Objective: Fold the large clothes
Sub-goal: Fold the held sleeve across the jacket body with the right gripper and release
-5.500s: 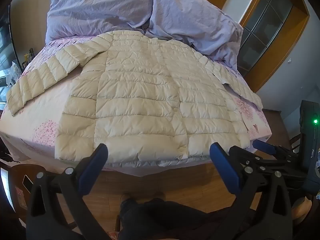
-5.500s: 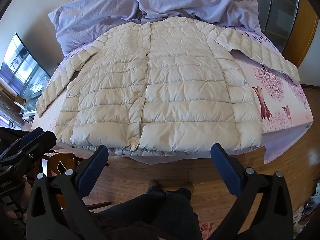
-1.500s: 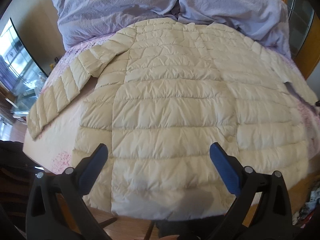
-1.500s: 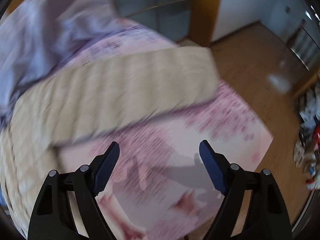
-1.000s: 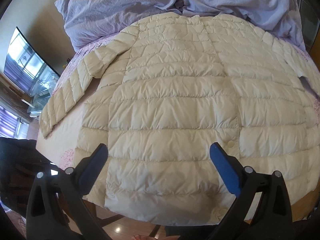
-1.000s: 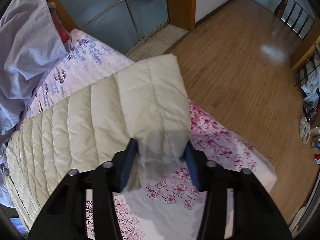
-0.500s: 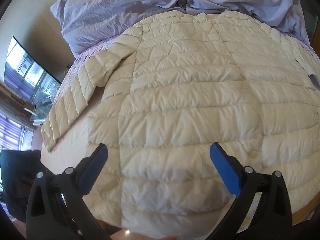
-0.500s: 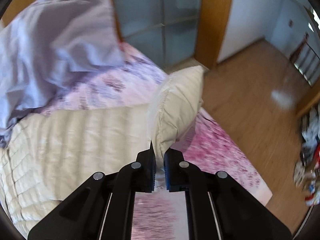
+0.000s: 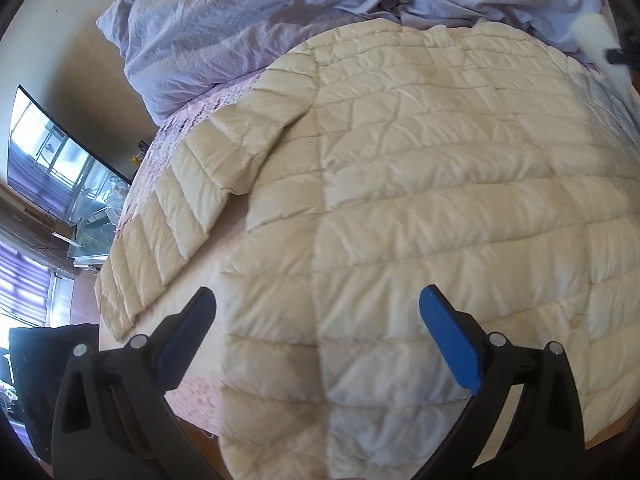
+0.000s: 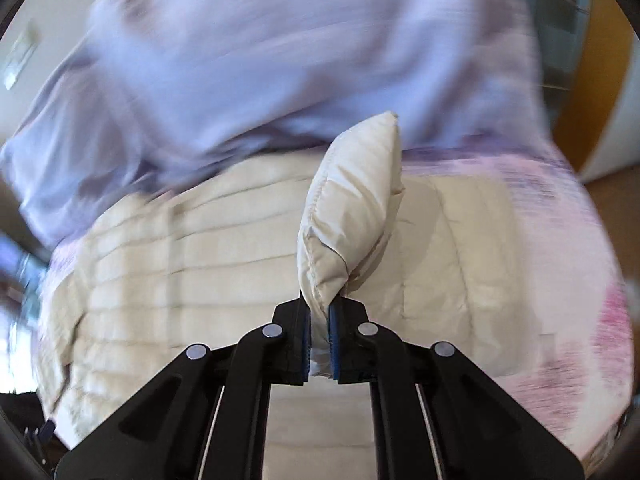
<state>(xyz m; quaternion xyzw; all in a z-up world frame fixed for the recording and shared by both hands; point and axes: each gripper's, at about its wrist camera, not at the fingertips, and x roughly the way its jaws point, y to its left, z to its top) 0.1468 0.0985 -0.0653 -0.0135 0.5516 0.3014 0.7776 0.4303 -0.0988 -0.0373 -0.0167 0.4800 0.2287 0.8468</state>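
At the bed's right side, the right gripper (image 10: 319, 334) has clamped onto the cuff (image 10: 352, 208) of the cream puffer jacket (image 9: 420, 208) & lifted it off the sheet, so the sleeve fold has prob. begun. Left gripper (image 9: 316, 332) hovers wide open near the hem, nothing between its jaws. Jacket lies flat across the bed (image 9: 136, 184), lilac duvet (image 9: 256, 20) at the far end. No readable brand/writing.

No text, label, brand, number or sign can be read in either view. The right wrist picture is blurred by motion, and nothing printed shows clearly in the left wrist picture.
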